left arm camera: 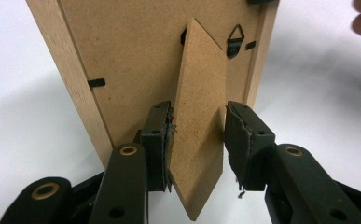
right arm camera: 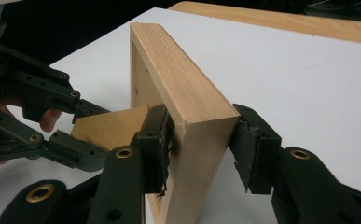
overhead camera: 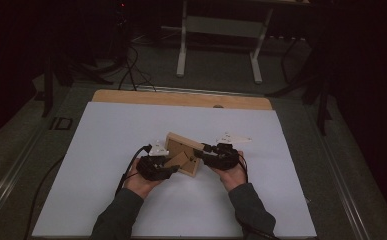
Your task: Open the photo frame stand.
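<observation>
The right gripper [right arm camera: 199,151] pinches the picture frame [right arm camera: 183,88] mid-table. The left gripper [left arm camera: 197,140], half open, straddles its stand flap [left arm camera: 199,107]. Pull gently.

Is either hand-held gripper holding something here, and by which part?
Both are at the wooden picture frame. The right hand-held gripper clamps the frame's side rail; the left hand-held gripper straddles the fibreboard easel stand on its back, one pad touching.

The picture frame [overhead camera: 183,154] stands on edge near the middle of the table [overhead camera: 106,150]. Left of the frame sits the left hand-held gripper [overhead camera: 172,169], its jaws either side of the frame's back stand [left arm camera: 200,135], apparently touching it. Right of the frame, the right hand-held gripper [overhead camera: 203,149] straddles the frame's side rail.
</observation>
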`<state>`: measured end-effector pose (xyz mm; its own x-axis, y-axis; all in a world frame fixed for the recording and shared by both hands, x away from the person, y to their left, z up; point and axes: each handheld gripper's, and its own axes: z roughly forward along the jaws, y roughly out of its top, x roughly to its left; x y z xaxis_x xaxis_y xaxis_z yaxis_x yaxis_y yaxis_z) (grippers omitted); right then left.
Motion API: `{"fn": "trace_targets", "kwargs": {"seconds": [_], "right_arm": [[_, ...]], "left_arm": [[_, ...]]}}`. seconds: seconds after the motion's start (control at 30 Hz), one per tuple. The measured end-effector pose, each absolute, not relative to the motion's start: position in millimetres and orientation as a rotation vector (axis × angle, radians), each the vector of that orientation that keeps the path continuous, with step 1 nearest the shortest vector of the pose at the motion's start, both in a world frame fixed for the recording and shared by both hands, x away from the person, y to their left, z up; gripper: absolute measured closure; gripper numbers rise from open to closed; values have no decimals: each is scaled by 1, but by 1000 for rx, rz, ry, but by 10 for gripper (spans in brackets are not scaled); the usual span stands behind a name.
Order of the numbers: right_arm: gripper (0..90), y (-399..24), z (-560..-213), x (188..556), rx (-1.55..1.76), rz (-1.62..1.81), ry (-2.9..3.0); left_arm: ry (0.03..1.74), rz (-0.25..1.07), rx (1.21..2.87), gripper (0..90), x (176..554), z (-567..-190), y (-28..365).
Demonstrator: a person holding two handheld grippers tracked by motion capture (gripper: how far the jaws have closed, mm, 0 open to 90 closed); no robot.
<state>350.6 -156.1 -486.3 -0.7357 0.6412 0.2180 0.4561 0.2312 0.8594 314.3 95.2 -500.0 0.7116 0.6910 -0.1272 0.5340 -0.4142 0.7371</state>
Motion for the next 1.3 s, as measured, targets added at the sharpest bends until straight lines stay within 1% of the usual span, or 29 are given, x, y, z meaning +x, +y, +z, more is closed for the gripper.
{"fn": "trace_targets", "kwargs": {"seconds": [0.3, 0.5, 0.63, 0.9, 1.0, 1.1, 1.3], "right_arm": [[588, -155, -482, 347, 1007, 1467, 2299], [592, -153, -481, 344, 980, 1444, 2300], [595, -152, -481, 342, 964, 1432, 2301], [600, -149, -479, 337, 937, 1420, 2306], [601, -149, -480, 336, 927, 1422, 2315], [601, -148, -480, 335, 911, 1420, 2322], [601, -145, -479, 328, 864, 1389, 2328]], "left_arm": [[936, 305, 2119, 619, 317, -503, 90], [920, 344, 2160, 588, 315, -504, 87], [930, 332, 2155, 579, 315, -505, 89], [925, 320, 2122, 509, 315, -504, 92], [924, 326, 2108, 504, 314, -502, 93], [917, 337, 2103, 536, 313, -500, 95], [927, 354, 2124, 668, 311, -498, 97]]}}
